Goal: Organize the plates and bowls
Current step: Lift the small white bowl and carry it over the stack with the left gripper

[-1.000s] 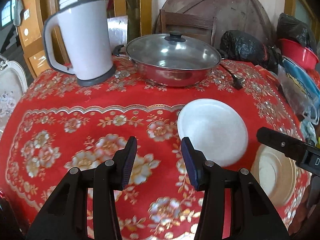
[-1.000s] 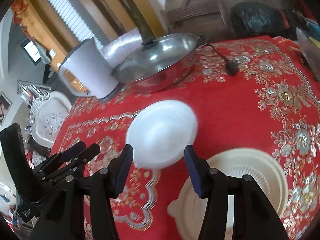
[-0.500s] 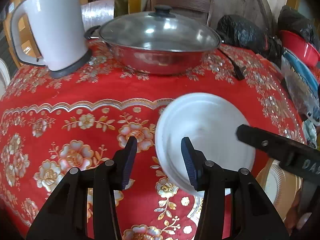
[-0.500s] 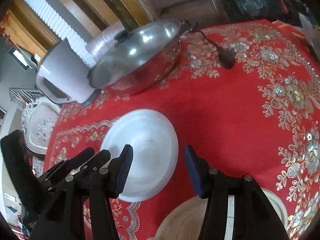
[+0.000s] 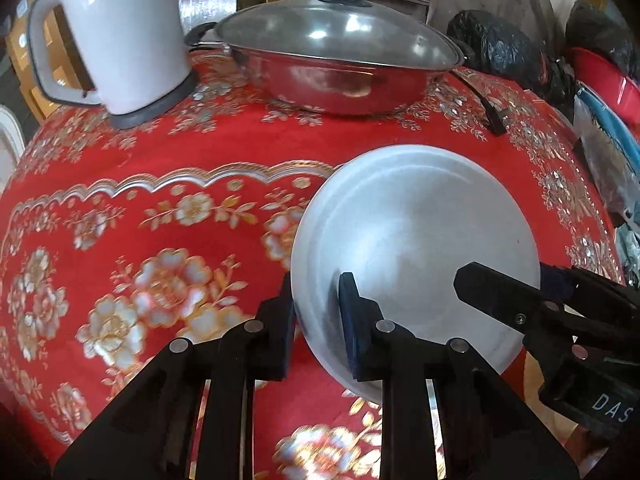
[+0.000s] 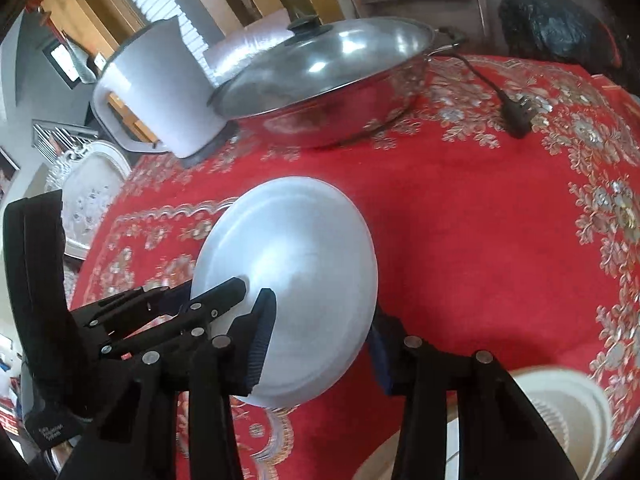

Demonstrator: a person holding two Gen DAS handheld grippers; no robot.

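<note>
Left gripper [image 5: 318, 320] clamping the near-left rim of the white plate [image 5: 416, 248], one pad under the edge, one on the upper face; jaws narrow, having just been closing from a wider setting with the rim now between them. Right gripper [image 6: 320, 336] straddling the opposite rim of the same plate [image 6: 292, 280]; jaws having just been closing too, left pad lying on the plate face, right pad at the outer edge, though firm pressing there not settled from these views. Compared with a second ago, both tools sitting lower and closer in, plate filling far more of each view. Cream bowl [image 6: 560, 412] lying just right of the right gripper, partly hidden behind its finger; steel wok with glass lid [image 5: 336, 64] and white kettle [image 5: 120, 36] standing well beyond on the red floral tablecloth [image 5: 120, 184]; black plug [image 6: 518, 114] lying farther right. Judging the grasp phase nearly complete; lifting likely next, perhaps onto the cream bowl; risking slip on a glossy rim if only one side biting.
</note>
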